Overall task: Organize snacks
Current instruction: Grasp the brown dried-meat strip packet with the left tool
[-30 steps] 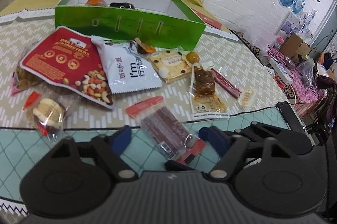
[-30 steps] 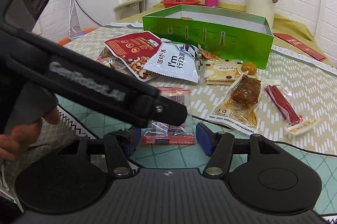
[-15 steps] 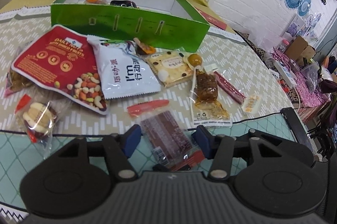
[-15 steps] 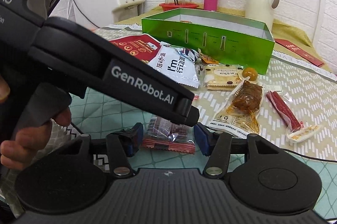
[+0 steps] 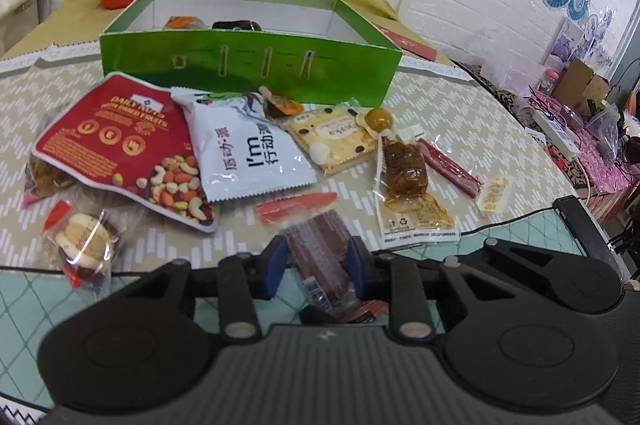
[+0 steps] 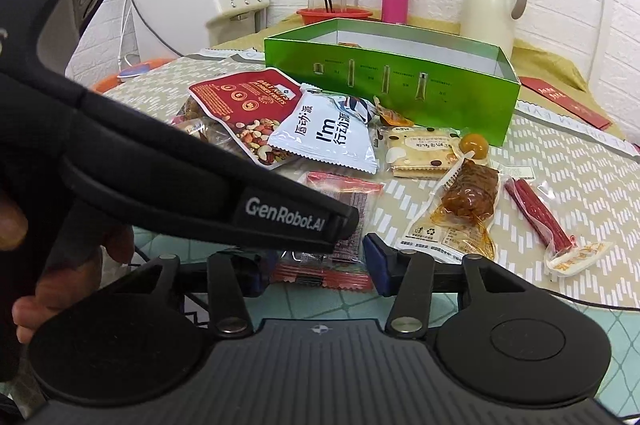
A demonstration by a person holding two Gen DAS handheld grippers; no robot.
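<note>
So the left gripper (image 5: 316,261) has just been closing its blue pads onto the clear-wrapped dark reddish-brown snack bar with the red crimped end (image 5: 322,249) — in the left wrist view the pads sit right against both long sides of the packet, so I'd call that a grip. The bar lies on the patterned tablecloth (image 5: 440,93) at the near edge of the snack pile, its long axis running roughly away from the claw and a bit tilted, so the pads pinch across the narrow width, which looks like the right way to take it. The right gripper (image 6: 316,261) has also been closing a little, but its pads are clearly apart from the wrapper, with the bar's red end between them and nothing pinched. The left hand is plainly the one on the job. The open green cardboard box (image 5: 248,61) stands straight ahead beyond the pile, well apart from the bar — my guess is the bar has to go up and forward over the nuts pouch and white packet to get in.
</note>
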